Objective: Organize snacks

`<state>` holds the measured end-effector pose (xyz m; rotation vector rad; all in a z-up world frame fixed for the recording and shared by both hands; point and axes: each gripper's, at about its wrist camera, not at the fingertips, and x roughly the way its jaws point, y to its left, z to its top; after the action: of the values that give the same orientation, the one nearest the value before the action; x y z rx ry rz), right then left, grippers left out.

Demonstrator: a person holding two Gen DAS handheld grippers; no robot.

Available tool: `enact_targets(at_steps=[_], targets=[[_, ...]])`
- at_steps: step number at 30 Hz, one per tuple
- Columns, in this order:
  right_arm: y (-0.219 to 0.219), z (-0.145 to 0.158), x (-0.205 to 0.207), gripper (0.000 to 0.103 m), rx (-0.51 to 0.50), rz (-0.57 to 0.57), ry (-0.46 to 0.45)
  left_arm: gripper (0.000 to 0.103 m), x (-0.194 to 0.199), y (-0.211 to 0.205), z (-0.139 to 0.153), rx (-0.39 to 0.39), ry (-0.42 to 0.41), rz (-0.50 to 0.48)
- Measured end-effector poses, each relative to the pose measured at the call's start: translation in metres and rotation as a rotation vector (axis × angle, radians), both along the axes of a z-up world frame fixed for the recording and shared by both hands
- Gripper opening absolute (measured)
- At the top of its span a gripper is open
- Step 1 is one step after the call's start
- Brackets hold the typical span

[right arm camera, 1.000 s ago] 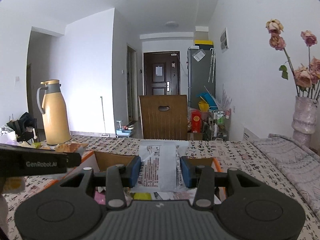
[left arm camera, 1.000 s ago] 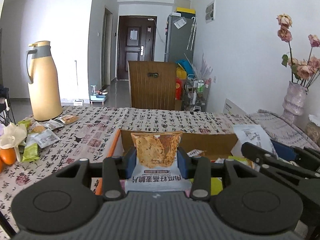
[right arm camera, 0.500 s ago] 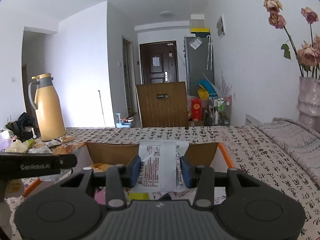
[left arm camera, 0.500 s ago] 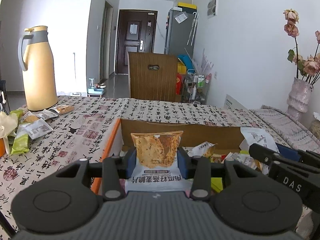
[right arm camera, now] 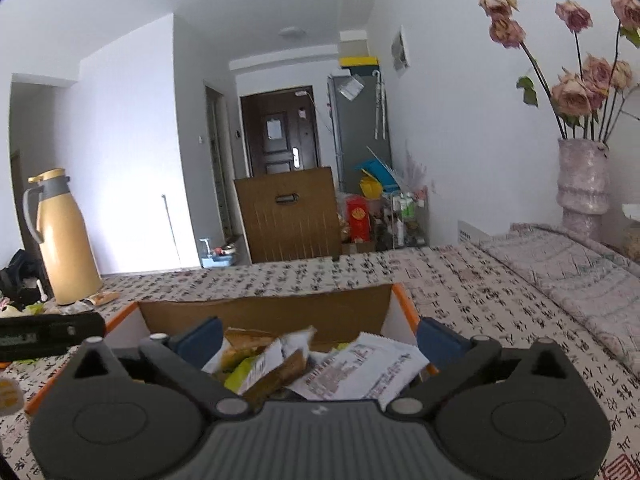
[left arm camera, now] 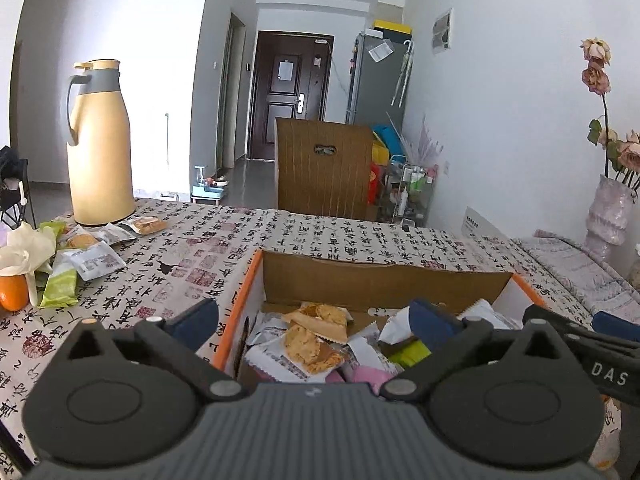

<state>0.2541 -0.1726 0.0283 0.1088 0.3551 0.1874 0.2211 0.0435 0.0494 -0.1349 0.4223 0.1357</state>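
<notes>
An open cardboard box [left arm camera: 240,280] with an orange rim sits on the patterned tablecloth and holds several snack packets. My left gripper [left arm camera: 312,316] hangs over its near left part with its jaws opening wide and nothing pressed between them. Below it, an orange cracker packet [left arm camera: 312,348] lies loose on the pile. My right gripper [right arm camera: 320,338] hovers over the same box [right arm camera: 264,312], jaws opening too. A white printed packet [right arm camera: 360,376] lies free below them on the other snacks. A finger [left arm camera: 580,344] of the right gripper shows at the right of the left wrist view.
Several loose snack packets [left arm camera: 92,256] and an orange [left arm camera: 12,292] lie at the table's left by a tall yellow thermos [left arm camera: 100,148]. A vase of dried roses [right arm camera: 584,188] stands at the far right. A wooden chair back [left arm camera: 324,168] rises behind the table.
Both grippers went from shut on a packet to wide open. The cracker packet and the white packet dropped into the box. The right gripper sank a little and rolled.
</notes>
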Motion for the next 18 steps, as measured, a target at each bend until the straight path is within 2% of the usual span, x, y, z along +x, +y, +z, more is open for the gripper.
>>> enact_targets(at_steps=[11, 18], targets=[[0.000, 0.014, -0.011, 0.103, -0.012, 0.003, -0.014, 0.103, -0.012, -0.002, 0.012, 0.008, -0.023, -0.008], [-0.003, 0.020, -0.036, 0.103, -0.022, 0.011, -0.019, 0.103, -0.040, -0.005, 0.022, 0.031, -0.047, -0.017]])
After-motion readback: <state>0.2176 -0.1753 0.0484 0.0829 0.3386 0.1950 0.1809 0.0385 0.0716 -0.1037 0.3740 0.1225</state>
